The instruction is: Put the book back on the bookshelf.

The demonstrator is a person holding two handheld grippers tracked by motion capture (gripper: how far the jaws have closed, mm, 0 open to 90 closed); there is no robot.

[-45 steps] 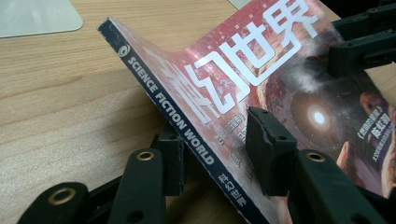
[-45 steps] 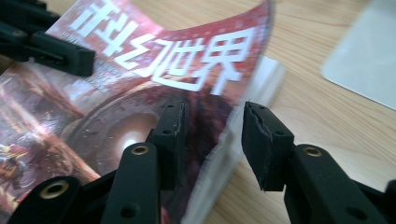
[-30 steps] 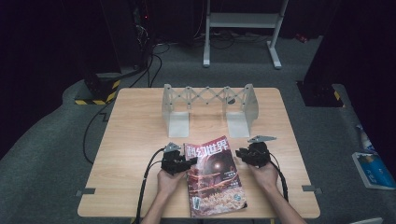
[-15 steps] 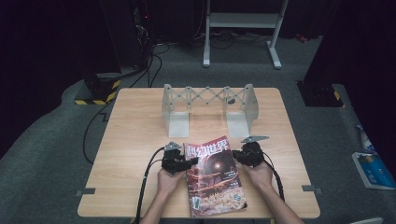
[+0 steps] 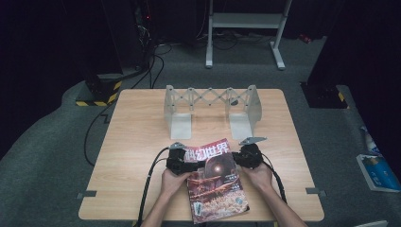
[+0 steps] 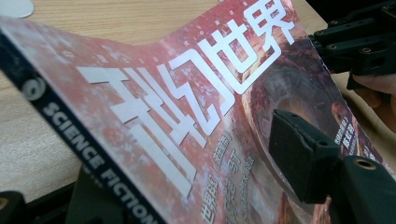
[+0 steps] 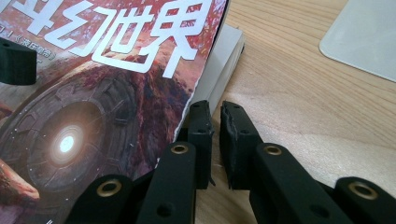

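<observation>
Red magazine (image 5: 215, 182) unmoved; left gripper (image 5: 185, 163) has just been opening around its spine, right gripper (image 5: 239, 158) closed, empty.

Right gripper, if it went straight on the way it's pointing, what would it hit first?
Probably the magazine: its pale page edge lies just ahead of the right gripper, whose jaws have just been closing with nothing between them. Depth is unclear; it might slide past over the table.

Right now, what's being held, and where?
The left hand-held gripper has the spine edge of the magazine between its jaws, which have just been opening; whether they grip it cannot be told. The right hand-held gripper is shut on nothing.
</observation>
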